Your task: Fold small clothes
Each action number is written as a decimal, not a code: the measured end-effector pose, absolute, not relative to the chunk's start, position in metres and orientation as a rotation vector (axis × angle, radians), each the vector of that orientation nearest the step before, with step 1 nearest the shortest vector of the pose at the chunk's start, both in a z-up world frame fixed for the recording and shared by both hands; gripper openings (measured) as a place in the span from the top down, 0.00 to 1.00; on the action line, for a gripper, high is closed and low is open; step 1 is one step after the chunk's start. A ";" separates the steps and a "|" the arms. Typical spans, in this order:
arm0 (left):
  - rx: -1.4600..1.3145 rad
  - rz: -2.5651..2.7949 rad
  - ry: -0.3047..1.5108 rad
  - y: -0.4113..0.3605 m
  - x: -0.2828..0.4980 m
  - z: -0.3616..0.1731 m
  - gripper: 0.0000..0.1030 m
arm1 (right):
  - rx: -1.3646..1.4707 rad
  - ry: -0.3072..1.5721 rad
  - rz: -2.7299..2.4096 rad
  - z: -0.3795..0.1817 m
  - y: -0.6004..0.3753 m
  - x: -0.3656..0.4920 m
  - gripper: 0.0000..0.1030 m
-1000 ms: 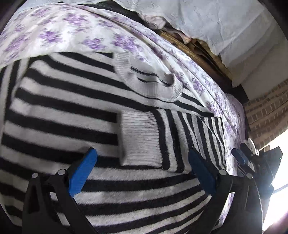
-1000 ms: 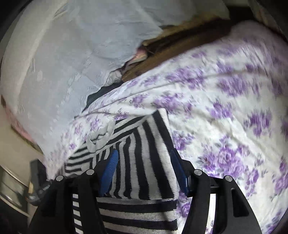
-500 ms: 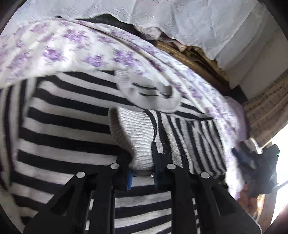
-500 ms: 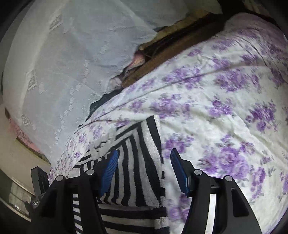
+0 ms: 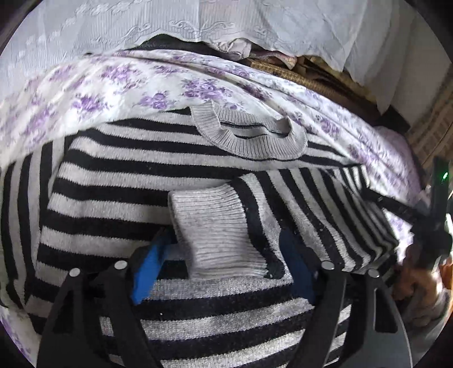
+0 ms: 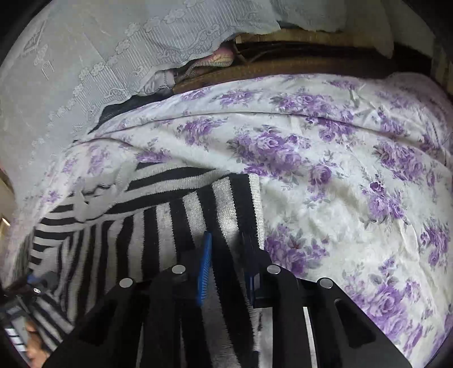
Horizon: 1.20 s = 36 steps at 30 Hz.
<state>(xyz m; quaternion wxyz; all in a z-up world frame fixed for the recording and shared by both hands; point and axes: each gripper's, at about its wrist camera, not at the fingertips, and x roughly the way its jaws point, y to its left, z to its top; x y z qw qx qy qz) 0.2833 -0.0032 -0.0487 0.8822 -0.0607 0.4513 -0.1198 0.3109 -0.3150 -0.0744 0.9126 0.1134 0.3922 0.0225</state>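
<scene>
One black-and-white striped knitted sweater (image 5: 119, 181) lies spread on the bed, over a white bedsheet printed with purple roses (image 6: 325, 158). Its grey ribbed neckband (image 5: 249, 141) points toward the far side of the bed, where a pale lace-patterned cloth (image 5: 198, 19) hangs down. One sleeve is laid across the chest of the sweater, so its stripes run crosswise to the body stripes, and the grey ribbed cuff (image 5: 218, 235) at its end sits about mid-chest.

The left tool (image 5: 223, 266) is down close over that cuff. Its two blue-padded fingers (image 5: 147, 271) stand apart, one on either side of the cuff, with clear space between the pads and the knit; it has hold of nothing that I can see.

The right tool (image 6: 229, 271) is at the sweater's side, where the folded sleeve meets the flowered sheet. Its jaws are much narrower, only a slim gap between the blue pads (image 6: 204, 269), and a strip of the striped knit runs up between them. Whether the pads actually pinch the fabric, I cannot tell from here.

Behind the bed a brown woven mat (image 6: 297, 68) shows under the lace cloth. In the left camera's view the right tool appears blurred at the right edge.
</scene>
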 end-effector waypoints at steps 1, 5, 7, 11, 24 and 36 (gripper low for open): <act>-0.123 -0.241 0.937 -0.002 0.283 -0.048 0.25 | 0.230 0.804 0.039 -0.074 -0.316 0.309 0.80; -0.209 -0.191 0.934 0.021 0.287 -0.046 0.25 | 0.265 0.735 0.065 -0.056 -0.316 0.284 0.75; -0.209 -0.177 0.952 0.026 0.290 -0.049 0.25 | 0.241 0.715 0.093 -0.046 -0.310 0.272 0.74; -0.048 -0.114 0.958 0.006 0.290 -0.054 0.21 | 0.151 0.815 0.092 -0.063 -0.289 0.266 0.44; -0.001 -0.070 0.978 0.003 0.286 -0.059 0.05 | -0.044 0.792 0.052 -0.077 -0.252 0.230 0.25; -0.055 -0.014 0.986 0.017 0.291 -0.059 0.04 | 0.065 0.877 0.195 -0.074 -0.197 0.294 0.23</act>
